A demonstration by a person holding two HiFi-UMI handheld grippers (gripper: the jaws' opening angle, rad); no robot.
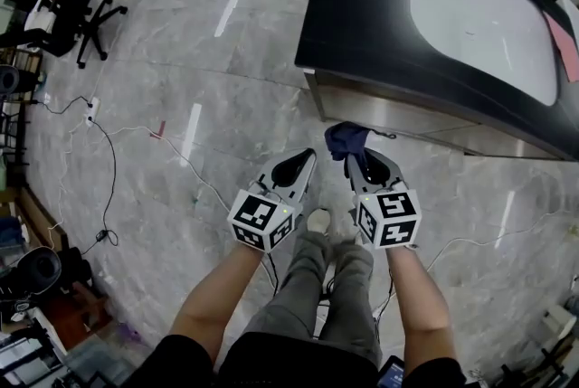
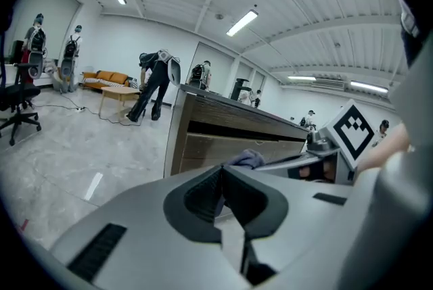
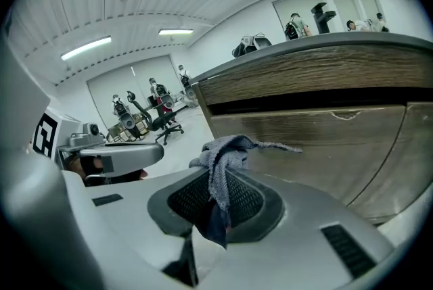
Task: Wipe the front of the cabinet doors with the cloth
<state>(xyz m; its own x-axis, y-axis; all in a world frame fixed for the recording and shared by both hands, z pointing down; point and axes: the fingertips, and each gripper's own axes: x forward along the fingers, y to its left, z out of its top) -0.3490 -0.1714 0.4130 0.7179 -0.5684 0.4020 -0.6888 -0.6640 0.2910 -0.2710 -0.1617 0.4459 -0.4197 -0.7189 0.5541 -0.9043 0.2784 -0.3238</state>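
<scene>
Cloth pinched in my right gripper, close to the cabinet front.

My right gripper had its ribbed black jaws closed on a crumpled, nubbly blue-grey cloth. The cloth bunched above the tips, near the wood-grain cabinet door; I couldn't tell whether it touched. The cabinet's top was dark and glossy. My left gripper sat just beside the right, jaws pressed together on nothing. Both forearms reached forward and down.
</scene>
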